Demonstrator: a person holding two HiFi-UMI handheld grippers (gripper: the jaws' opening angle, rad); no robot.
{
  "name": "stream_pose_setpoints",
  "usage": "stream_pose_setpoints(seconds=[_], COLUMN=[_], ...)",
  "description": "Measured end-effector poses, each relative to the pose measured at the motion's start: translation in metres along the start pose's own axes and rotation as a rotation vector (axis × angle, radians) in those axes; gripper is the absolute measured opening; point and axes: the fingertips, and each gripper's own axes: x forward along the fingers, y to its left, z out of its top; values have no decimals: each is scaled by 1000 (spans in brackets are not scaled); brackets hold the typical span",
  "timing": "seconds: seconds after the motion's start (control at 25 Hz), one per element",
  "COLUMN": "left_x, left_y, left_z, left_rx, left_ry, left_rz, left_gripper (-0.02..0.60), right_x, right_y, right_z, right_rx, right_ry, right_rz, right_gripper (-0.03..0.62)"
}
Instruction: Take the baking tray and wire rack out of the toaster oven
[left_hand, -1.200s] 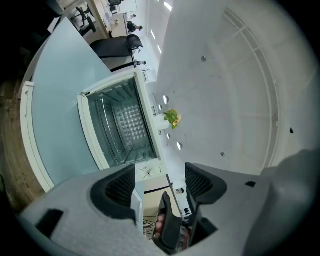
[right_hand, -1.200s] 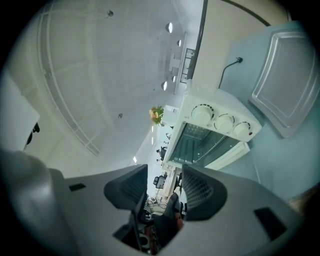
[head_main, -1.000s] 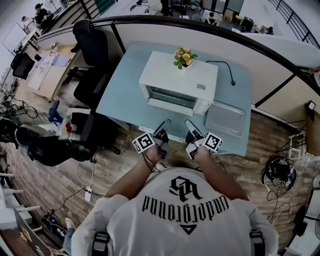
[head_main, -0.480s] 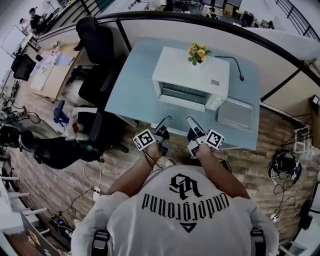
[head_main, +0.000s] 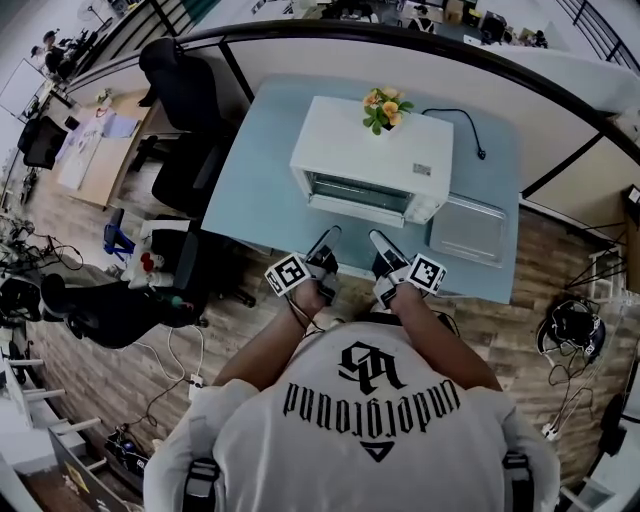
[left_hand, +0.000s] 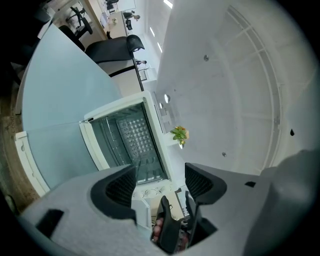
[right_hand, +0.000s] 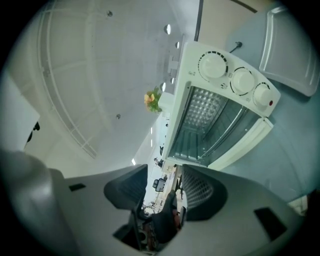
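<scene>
Head view, item one, toaster oven: bearing from your tongs? — Clerk

Twelve o'clock of both, well apart; long axis nine to three, door dropped open toward you, I judge. Your left gripper and right gripper sit about equally near. Both spread, nothing between them; left wider. — Checker

Counts? — Clerk

Oven, one; knobs, three; wire rack, one by my reckoning, inside; tray, one, on the table at the oven's three o'clock, nearer your right; flower pot, one; cord, one. — Checker
</scene>
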Motion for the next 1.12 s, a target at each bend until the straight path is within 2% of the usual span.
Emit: stream_pose_setpoints(seconds=[0.12, 0.16, 0.28, 0.44, 0.6, 0.64, 0.72, 0.76, 0.88, 1.12], left_x=[18, 25, 43, 58, 68, 70, 73, 75, 82, 90], left_y=[6, 6, 13, 20, 22, 22, 24, 27, 34, 55], left_z=[-4, -6, -11, -14, -14, -14, -12, -10, -2, 16], left_rx=[-1, -1, -11, -24, -22, -22, -22, -25, -34, -35], left_ry=[9, 11, 7, 9, 39, 50, 74, 87, 125, 179], left_rz=[9, -5, -24, -12, -7, -14, -19, -12, -2, -21], left_gripper=[314, 313, 311, 307, 307, 307, 307, 307, 307, 307], right_x=[-12, -10, 0, -4, 7, 7, 1, 3, 23, 36], right_y=[-31, -32, -28, -40, -33, -35, -54, -59, -49, -68], right_z=[6, 10, 25, 32, 45, 45, 41, 42, 52, 61], right_rx=[77, 77, 23, 39, 6, 20, 85, 94, 34, -6], right_ry=[15, 20, 42, 59, 33, 33, 36, 31, -4, -68], right_rz=[-172, -161, -56, -95, -6, -25, -154, -167, -49, -101], right_gripper=[199, 199, 198, 200, 199, 199, 202, 202, 204, 204])
